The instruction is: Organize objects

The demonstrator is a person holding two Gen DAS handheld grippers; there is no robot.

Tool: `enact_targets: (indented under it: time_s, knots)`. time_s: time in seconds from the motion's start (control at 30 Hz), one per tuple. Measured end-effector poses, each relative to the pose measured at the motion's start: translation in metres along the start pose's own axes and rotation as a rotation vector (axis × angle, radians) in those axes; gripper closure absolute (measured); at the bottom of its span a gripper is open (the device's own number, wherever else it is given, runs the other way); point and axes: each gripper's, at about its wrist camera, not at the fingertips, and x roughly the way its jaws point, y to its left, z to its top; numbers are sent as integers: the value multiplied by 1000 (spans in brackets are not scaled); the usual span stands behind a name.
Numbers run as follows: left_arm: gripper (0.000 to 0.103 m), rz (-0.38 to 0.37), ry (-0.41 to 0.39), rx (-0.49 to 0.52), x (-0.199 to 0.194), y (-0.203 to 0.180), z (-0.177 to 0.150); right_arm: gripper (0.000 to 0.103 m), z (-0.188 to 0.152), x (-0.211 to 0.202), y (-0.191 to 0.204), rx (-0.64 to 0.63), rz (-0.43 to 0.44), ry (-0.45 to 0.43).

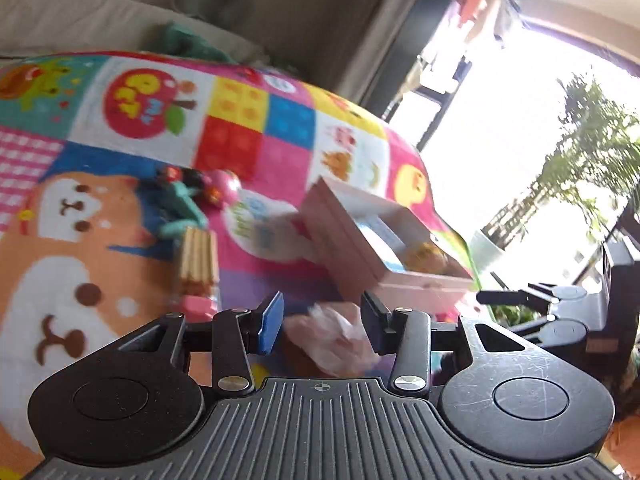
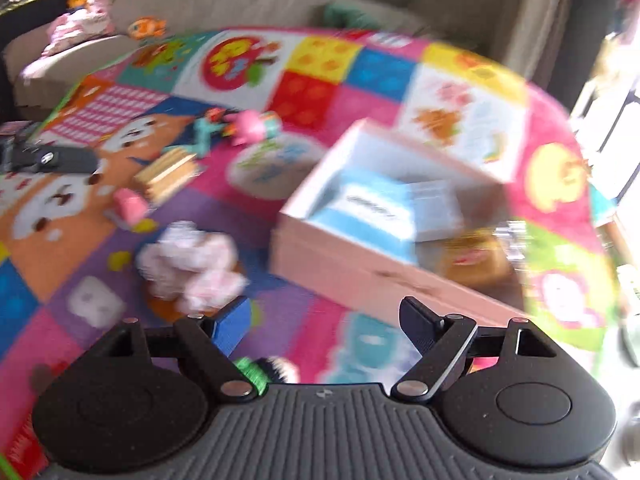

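Setting: a bright patchwork play mat spread on the floor, cartoon animals and coloured squares all over it, a beige sofa behind.

Container: a pink box, lid off, sits on the mat; a blue packet and something orange-brown lie inside, though blur hides what they are.

Loose things: a crumpled pink-and-white wrapper lies just beside the box; farther back are a bundle of wooden sticks, a small pink toy, and a tangle of teal and red toys.

Left gripper: jaws apart, empty — the wrapper sits on the mat just ahead, between the fingers' line of sight.

Right gripper: jaws spread wide, holding nothing, hanging above the mat near the box front.

Step in hand: judging by the aim, the left tongs are lining up on the wrapper.

Next move: lower around the soft wrapper, close gently, then carry it to the box — it may crush or slip.
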Motion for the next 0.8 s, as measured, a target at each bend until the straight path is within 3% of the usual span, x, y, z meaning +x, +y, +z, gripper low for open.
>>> enact_targets:
  time_s: [0.1, 0.2, 0.33, 0.37, 0.43, 0.5, 0.6, 0.8]
  knots:
    - [56, -61, 71, 96, 15, -38, -12, 9, -25, -17, -33, 122, 33, -19]
    - [56, -45, 118, 113, 29, -61, -18, 8, -53, -31, -52, 210, 73, -27]
    - [56, -15, 145, 48, 40, -73, -21, 7, -86, -46, -63, 392, 382, -6]
    - [56, 1, 147, 26, 42, -75, -21, 2, -93, -47, -57, 416, 402, -8]
    - [56, 39, 137, -1, 45, -77, -21, 0, -105, -50, -40, 385, 372, -37]
    - [57, 78, 133, -15, 45, -78, -19, 0, -114, -54, -18, 311, 279, -100]
    - [57, 148, 134, -18, 47, -78, -16, 5, -121, -54, -2, 268, 184, -146]
    - [56, 265, 131, -44, 55, -83, -15, 13, -115, -48, 4, 374, 244, -279]
